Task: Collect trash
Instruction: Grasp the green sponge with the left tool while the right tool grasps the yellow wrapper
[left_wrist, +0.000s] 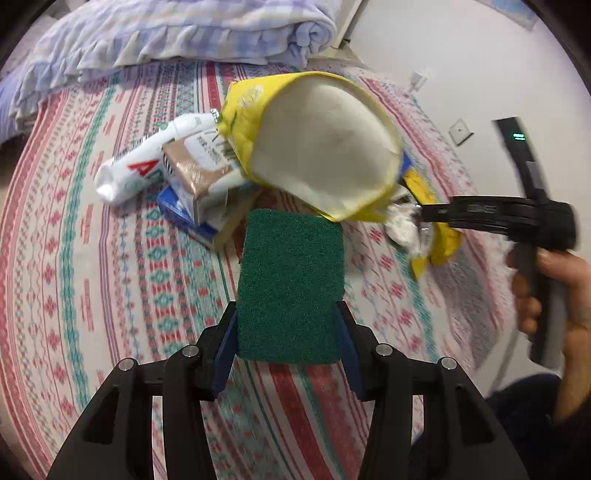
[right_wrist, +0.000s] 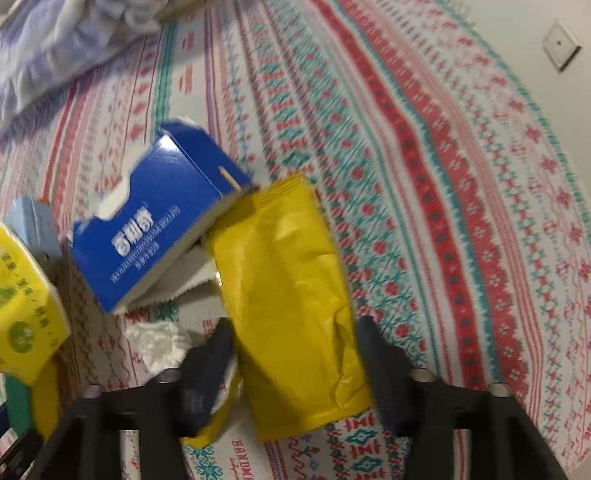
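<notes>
Two handheld tools in view, both over a bed covered with a red, teal and white patterned woven bedspread (left_wrist: 92, 280). Left tool (left_wrist: 289, 321): its blue-padded fingers (left_wrist: 225, 347) are clamped on the near end of a dark green rectangular scouring sponge (left_wrist: 291, 280), which juts forward above the bedspread. Just beyond the sponge's far end a yellow fabric bag with a white lining (left_wrist: 325, 147) is tilted, its open mouth facing the left wrist camera; what holds it up cannot be told. Trash pile on the bed behind and left of the bag: a white squeezed tube with red lettering (left_wrist: 136, 166) lying flat, a brown-and-white carton (left_wrist: 199, 170) resting on a flat blue cardboard box (left_wrist: 177, 210). Right tool (right_wrist: 295, 354): jaws spread wide on either side of a yellow crinkled plastic pouch (right_wrist: 291, 295), with a visible gap to the right finger (right_wrist: 380, 369); contact on the left side cannot be told because of blur. The pouch lies on the bedspread, its far end touching a torn blue cardboard box with white lettering (right_wrist: 155, 229). A crumpled white tissue (right_wrist: 162, 343) lies just left of the left finger. A folded lilac-checked blanket (left_wrist: 177, 33) sits at the far end of the bed. The person's hand (left_wrist: 561, 291) grips the right tool's handle at the right edge of the left wrist view.
</notes>
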